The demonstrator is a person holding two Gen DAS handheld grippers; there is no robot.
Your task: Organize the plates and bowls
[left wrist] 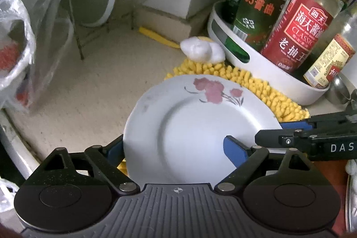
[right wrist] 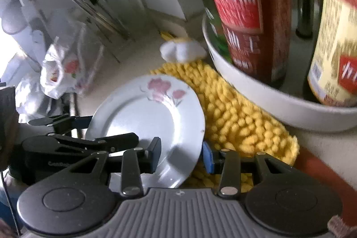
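Observation:
A white plate with a pink flower print [left wrist: 196,126] sits tilted between both grippers, partly over a yellow chenille mat [left wrist: 256,86]. My left gripper [left wrist: 174,146] straddles the plate's near rim, one blue pad [left wrist: 234,150] over the plate face and the other under its left edge. My right gripper [right wrist: 181,154] straddles the plate's [right wrist: 147,113] right rim, one pad [right wrist: 156,154] on top and one [right wrist: 208,157] beneath. Whether either grip is tight on the plate is unclear. Each gripper shows in the other's view.
A white caddy [left wrist: 267,64] with sauce and liquor bottles [left wrist: 296,21] stands at the right, touching the mat. A white cloth ball [left wrist: 200,48] lies behind the mat. A plastic bag [left wrist: 20,41] and a wire rack sit at the left. A pot lid [right wrist: 89,6] leans against the back wall.

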